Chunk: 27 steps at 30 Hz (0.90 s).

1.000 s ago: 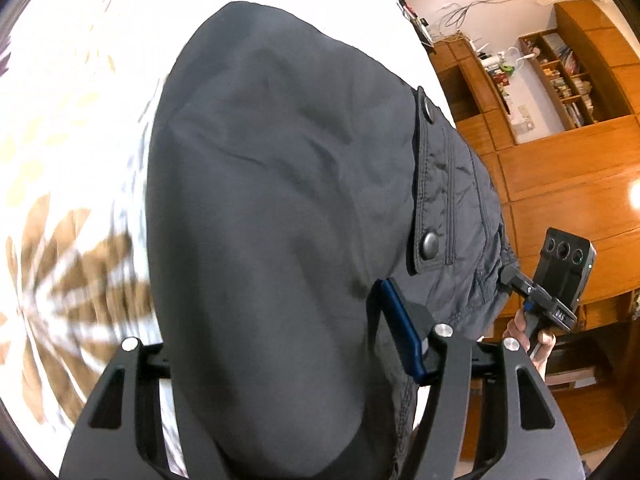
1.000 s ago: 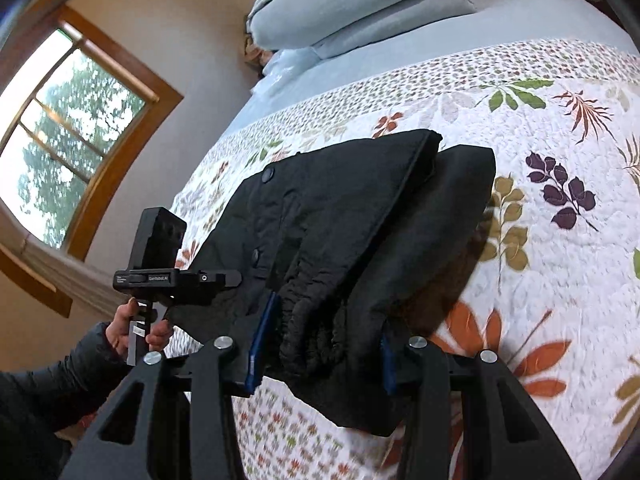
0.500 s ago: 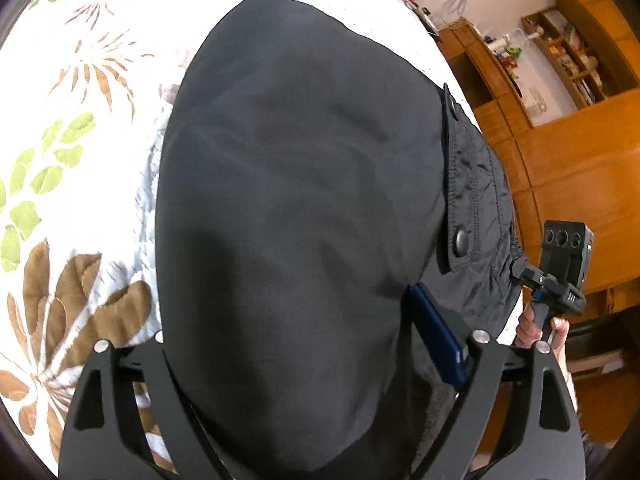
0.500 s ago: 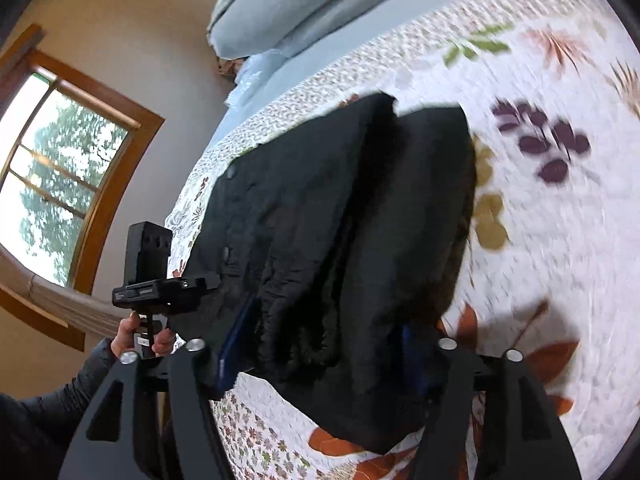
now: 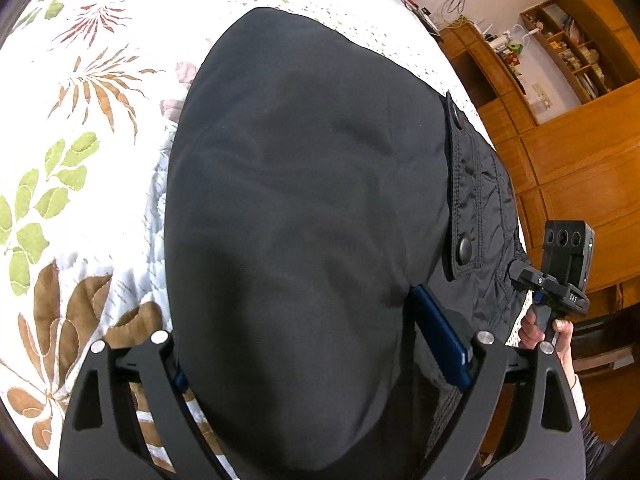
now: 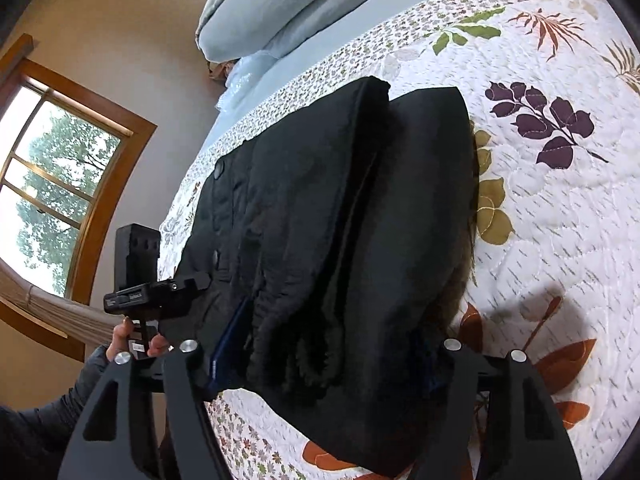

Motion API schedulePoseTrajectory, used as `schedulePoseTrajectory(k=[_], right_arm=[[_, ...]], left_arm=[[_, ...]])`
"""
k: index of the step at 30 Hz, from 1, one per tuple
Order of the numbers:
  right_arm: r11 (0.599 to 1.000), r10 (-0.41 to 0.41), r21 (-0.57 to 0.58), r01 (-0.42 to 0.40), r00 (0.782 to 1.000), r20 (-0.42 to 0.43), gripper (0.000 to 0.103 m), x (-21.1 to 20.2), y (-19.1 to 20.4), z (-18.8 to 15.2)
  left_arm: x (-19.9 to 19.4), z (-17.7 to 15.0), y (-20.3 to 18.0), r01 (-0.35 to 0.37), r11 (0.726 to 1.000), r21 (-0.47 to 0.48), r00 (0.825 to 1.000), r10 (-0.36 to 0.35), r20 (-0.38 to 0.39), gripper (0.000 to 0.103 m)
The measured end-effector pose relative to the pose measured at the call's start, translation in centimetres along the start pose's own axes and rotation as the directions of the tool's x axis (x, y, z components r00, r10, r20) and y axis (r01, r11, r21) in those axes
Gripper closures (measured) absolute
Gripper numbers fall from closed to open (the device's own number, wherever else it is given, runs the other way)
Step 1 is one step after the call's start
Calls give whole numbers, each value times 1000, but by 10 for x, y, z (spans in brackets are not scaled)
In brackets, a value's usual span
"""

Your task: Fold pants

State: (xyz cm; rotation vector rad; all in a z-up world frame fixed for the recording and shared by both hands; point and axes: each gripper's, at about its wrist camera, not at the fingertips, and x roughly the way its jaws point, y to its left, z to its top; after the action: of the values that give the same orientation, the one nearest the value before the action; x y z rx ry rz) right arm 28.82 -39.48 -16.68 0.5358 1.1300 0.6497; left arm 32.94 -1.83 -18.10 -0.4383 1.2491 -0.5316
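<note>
Dark grey pants (image 5: 300, 180) lie folded on a white quilt with a leaf print (image 5: 80, 160); a snap-button pocket flap (image 5: 460, 200) shows on their right side. My left gripper (image 5: 312, 352) straddles the near end of the fabric; its jaws are opening and stand wide, and its blue pad (image 5: 440, 340) is off the cloth. In the right wrist view the pants (image 6: 340, 200) look black, with a gathered waistband end nearest me. My right gripper (image 6: 328, 352) stands open around that end. Each view shows the other gripper in a hand at the bed's edge.
Light blue pillows and a folded blanket (image 6: 280, 12) lie at the head of the bed. A wood-framed window (image 6: 60, 184) is on the wall beyond. Wooden cabinets and shelves (image 5: 580, 152) stand past the bed's edge. Bare quilt (image 6: 560, 220) spreads right of the pants.
Both pairs of jaws have spread wide and let go of the fabric. The right gripper has sunk and the pants now rest flat on the quilt.
</note>
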Motion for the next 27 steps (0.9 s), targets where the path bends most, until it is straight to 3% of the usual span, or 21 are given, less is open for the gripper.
schedulePoseTrajectory(k=[6, 12, 15, 17, 22, 24, 27], right_arm=[[1000, -3, 31, 2, 1000, 31, 25, -21, -10, -11], [995, -96, 35, 92, 985, 143, 23, -77, -6, -29], [1000, 16, 15, -19, 981, 192, 23, -97, 13, -39], [996, 74, 27, -79, 983, 171, 23, -92, 22, -41], [992, 93, 75, -101, 990, 106, 23, -58, 24, -46], [983, 120, 124, -135, 985, 120, 24, -50, 14, -47], [968, 150, 177, -176, 977, 151, 24, -38, 3, -41]], left_arm=[[-16, -13, 3, -42, 999, 17, 999, 42, 31, 11], [-42, -26, 3, -131, 991, 40, 989, 128, 73, 11], [-59, -35, -10, -200, 977, 70, 974, 191, 124, 11], [-67, -40, -19, -217, 972, 90, 966, 200, 162, 11], [-73, -52, -57, -252, 954, 163, 946, 208, 249, 11], [-69, -54, -71, -277, 942, 190, 935, 219, 278, 11], [-56, -56, -83, -277, 935, 221, 937, 213, 276, 11]])
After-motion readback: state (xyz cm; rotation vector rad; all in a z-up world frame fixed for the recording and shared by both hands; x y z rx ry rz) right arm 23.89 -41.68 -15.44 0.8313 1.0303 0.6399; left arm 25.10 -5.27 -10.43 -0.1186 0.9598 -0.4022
